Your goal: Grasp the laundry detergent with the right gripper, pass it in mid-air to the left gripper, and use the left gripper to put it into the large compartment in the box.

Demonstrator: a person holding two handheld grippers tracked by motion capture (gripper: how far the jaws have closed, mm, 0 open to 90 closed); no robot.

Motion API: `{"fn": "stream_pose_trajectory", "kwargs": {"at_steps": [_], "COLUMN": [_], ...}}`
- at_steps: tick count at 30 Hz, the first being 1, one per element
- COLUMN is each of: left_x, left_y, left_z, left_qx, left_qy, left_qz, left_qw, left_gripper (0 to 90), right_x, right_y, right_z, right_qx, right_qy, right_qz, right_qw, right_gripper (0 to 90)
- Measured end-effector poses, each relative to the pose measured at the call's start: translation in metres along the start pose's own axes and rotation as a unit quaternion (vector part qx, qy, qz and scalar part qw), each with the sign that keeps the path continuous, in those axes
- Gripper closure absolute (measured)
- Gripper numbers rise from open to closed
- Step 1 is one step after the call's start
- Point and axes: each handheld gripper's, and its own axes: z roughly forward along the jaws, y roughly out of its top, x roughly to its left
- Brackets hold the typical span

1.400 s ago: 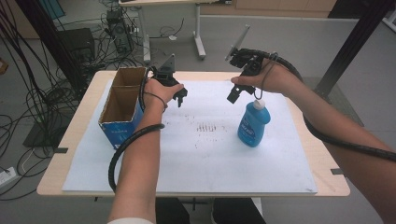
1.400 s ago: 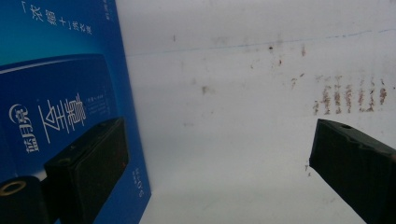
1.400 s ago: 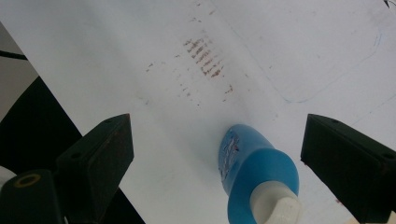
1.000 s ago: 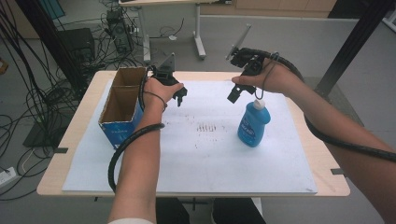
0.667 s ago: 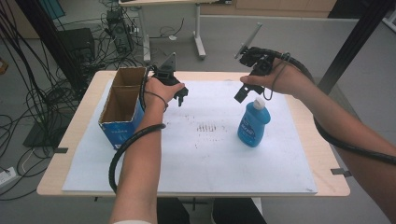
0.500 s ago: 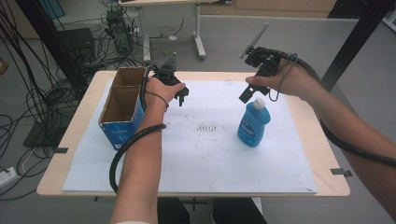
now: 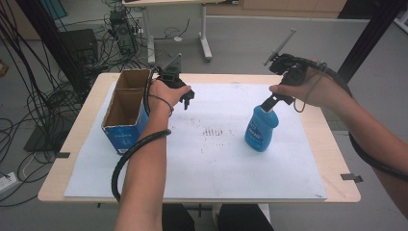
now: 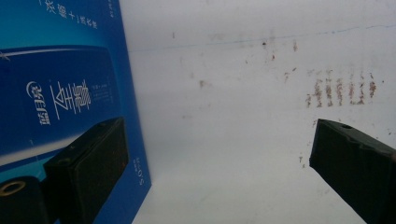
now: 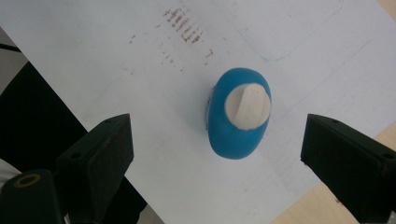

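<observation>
A blue bottle (image 7: 261, 129) with a white cap stands upright on the white sheet (image 7: 202, 159), right of the middle. My right gripper (image 7: 272, 101) hovers just above its cap, pointing down. From above, the bottle (image 9: 236, 126) lies between the wide-apart jaws of the right gripper (image 9: 219, 136), which is open and not touching it. My left gripper (image 7: 186, 100) hangs over the sheet beside an open blue cardboard box (image 7: 124, 115). The left gripper (image 8: 210, 172) is open with nothing between its jaws, and the box wall (image 8: 60, 93) stands close on its left.
Brown stains (image 7: 215, 131) mark the middle of the sheet, seen also as stains (image 8: 341, 88) near the left gripper. The wooden table (image 7: 332, 139) shows bare edges around the sheet. Cables and a desk frame stand on the floor behind.
My right hand has carried its gripper to the right above the bottle, jaws still wide. The bottle, the box and the left gripper have stayed in place.
</observation>
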Motion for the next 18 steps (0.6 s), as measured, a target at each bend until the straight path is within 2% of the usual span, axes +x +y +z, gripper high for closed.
{"fn": "stream_pose_trajectory", "kwargs": {"at_steps": [2, 11, 12, 14, 15, 18], "left_x": [-0.001, -0.002, -0.002, -0.002, -0.002, -0.003], "left_y": [-0.001, -0.004, -0.005, -0.005, -0.005, -0.006], "left_z": [0.0, -0.003, -0.003, -0.002, -0.002, -0.001], "left_qx": [0.0, -0.004, -0.005, -0.004, -0.003, -0.003], "left_qy": [-0.001, -0.001, -0.001, 0.0, -0.001, -0.001], "left_qz": [0.001, 0.005, 0.004, 0.005, 0.005, 0.004], "left_qw": [1.0, 1.0, 1.0, 1.0, 1.0, 1.0], "left_gripper": [5.1, 5.1, 5.1, 5.1, 5.1, 5.1], "right_x": [0.0, -0.005, -0.005, -0.006, -0.006, -0.007], "right_y": [-0.005, -0.031, -0.034, -0.037, -0.041, -0.048], "right_z": [-0.001, 0.0, 0.001, 0.002, 0.004, 0.007], "right_qx": [0.001, -0.007, -0.008, -0.01, -0.014, -0.017], "right_qy": [0.0, -0.001, 0.0, 0.0, 0.002, 0.0], "right_qz": [0.012, 0.029, 0.038, 0.039, 0.051, 0.053], "right_qw": [0.9999, 0.9996, 0.9992, 0.9992, 0.9986, 0.9985], "right_gripper": [9.3, 9.1, 8.9, 8.8, 8.6, 8.0]}}
